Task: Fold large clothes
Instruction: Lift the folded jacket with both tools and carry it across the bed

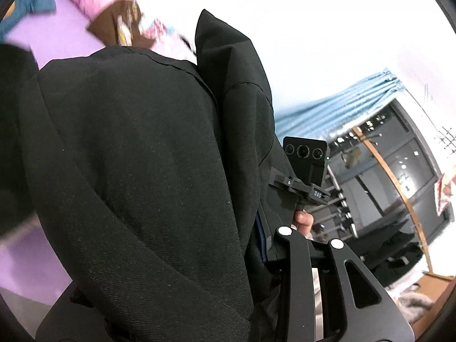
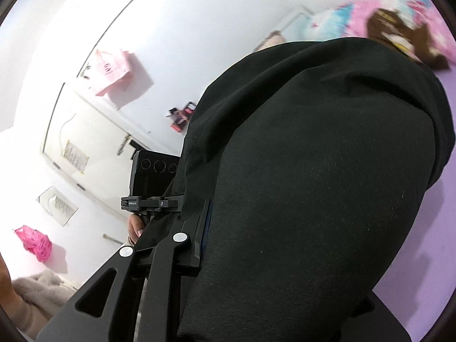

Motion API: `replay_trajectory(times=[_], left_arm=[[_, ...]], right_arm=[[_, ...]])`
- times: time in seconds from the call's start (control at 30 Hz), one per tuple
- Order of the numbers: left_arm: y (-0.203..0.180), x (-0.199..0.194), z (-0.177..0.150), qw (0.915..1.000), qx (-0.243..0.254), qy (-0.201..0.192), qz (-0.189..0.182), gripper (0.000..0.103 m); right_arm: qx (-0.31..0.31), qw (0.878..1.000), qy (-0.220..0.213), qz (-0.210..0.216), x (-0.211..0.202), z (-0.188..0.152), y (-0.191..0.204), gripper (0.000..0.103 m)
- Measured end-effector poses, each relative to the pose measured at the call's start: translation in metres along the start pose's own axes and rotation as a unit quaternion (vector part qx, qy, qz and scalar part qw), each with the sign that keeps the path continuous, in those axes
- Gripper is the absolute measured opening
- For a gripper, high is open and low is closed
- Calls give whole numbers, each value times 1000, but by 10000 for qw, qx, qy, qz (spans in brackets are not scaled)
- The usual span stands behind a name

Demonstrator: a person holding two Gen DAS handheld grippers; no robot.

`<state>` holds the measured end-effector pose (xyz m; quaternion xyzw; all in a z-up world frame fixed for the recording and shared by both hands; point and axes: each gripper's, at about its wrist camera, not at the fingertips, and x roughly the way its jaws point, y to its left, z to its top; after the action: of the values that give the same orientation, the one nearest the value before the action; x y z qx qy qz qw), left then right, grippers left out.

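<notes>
A heavy black woven garment (image 1: 136, 171) hangs right against both lenses, filling the left wrist view's left and centre and the right wrist view's (image 2: 313, 185) right side. The left claw (image 1: 265, 242) is clamped on its edge; the right claw (image 2: 205, 228) likewise. Behind lie a lilac sheet (image 1: 57, 37), a pink patterned blanket (image 2: 399, 8) and a blue curtain (image 1: 342, 102).

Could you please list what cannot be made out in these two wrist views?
- Left view: black garment drapes over the left gripper's fingertips, hiding its grip.
- Right view: garment covers the right gripper likewise.
- Both views: the garment's type and full shape are cut off.
- Patterned bedding is blurred.
</notes>
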<state>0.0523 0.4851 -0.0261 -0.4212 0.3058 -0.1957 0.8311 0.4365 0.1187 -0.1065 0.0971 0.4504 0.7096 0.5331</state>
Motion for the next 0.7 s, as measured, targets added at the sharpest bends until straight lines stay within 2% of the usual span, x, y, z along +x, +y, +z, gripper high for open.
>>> replay_trajectory(times=[0.03,0.17,0.23,0.33,0.37,0.53,0.6,0.67,0.7], left_arm=[[-1,-15,10,9999,33,-98,76,31],[6,-78,40,9982,73,-486,351,31],[12,-106,52,9966,62,-668,477,31],[33,-144,66,9941,-62,-884,623,31],[41,-153,68,9933,-108,-933,673,31],[104,-188,69,9892,-446,-1184,746,31],[123,-193,63,9874,-630,-1250,741,31],[155,-193,58,9855,-843,-1266,747,31],[174,-192,54,9848,-939,-1246,762,31]], right_arm=[[-61,10000,26,66,2,-5,-1,19],[-331,9986,170,380,48,54,4,19],[-458,9971,272,540,91,87,2,19],[-527,9950,434,727,137,111,-4,19],[-544,9943,503,762,171,113,-2,19],[-365,9904,852,1024,254,143,-49,19],[-257,9890,952,1100,262,135,-69,19],[-77,9877,1082,1126,294,123,-94,19],[-14,9874,1128,1114,307,128,-104,19]])
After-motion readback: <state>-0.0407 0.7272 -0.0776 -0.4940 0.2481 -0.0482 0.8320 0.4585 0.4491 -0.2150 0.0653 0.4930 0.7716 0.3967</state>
